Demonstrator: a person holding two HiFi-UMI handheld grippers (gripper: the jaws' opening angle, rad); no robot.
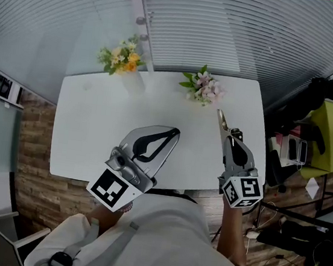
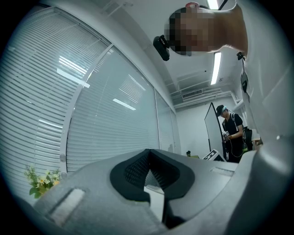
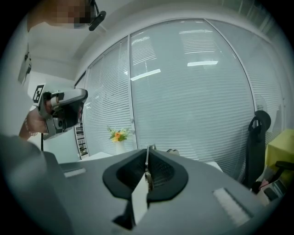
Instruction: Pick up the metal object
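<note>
Right gripper (image 1: 229,133) clamped on thin metal object (image 1: 221,118), apparently held clear above tabletop (image 1: 93,132) at 3 o'clock, tip pointing 12 toward pink flowers (image 1: 204,87). Left gripper (image 1: 174,131) jaws together, empty, at 6 o'clock, likely keeping out of way.

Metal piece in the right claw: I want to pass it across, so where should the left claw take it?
Probably the thin free end of the metal piece, jutting past the right claw; the rest is clamped. Bring the left claw in from its left side.
</note>
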